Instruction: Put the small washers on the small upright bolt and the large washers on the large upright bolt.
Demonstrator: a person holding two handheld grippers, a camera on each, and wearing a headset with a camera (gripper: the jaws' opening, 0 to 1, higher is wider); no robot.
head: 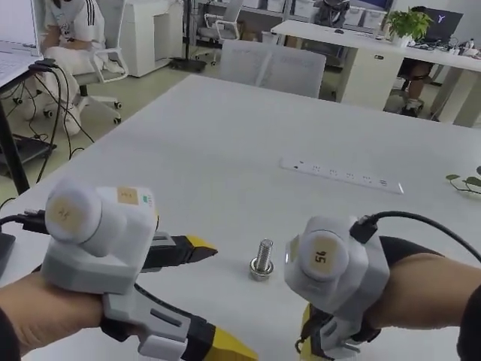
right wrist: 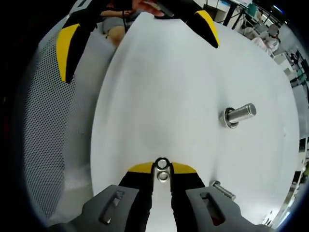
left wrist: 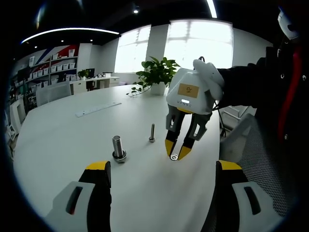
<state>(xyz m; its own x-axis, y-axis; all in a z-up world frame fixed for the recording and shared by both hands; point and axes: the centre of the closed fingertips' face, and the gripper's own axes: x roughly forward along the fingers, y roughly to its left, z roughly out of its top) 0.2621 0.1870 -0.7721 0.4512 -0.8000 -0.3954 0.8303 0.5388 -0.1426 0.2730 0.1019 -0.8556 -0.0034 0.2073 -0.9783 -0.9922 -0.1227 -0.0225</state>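
Observation:
The large upright bolt (head: 261, 258) (left wrist: 118, 146) (right wrist: 239, 115) stands on the white table (head: 225, 143), with a wider metal ring at its foot. The thin small bolt (left wrist: 152, 133) (right wrist: 222, 190) stands a little beyond it. My right gripper (head: 322, 340) (left wrist: 176, 151) (right wrist: 162, 170) points down beside the large bolt, shut on a small metal washer (left wrist: 175, 156) (right wrist: 163, 175) at its yellow tips, slightly above the tabletop. My left gripper (head: 213, 296) (left wrist: 162, 169) (right wrist: 137, 34) stands wide open with nothing between its jaws, left of the large bolt and facing the right gripper.
A white power strip (head: 342, 174) (left wrist: 98, 108) lies farther back on the table. A grey chair (head: 272, 69) stands at the far edge. A potted plant (left wrist: 157, 75) sits at the table's end. The near table edge runs just under both grippers.

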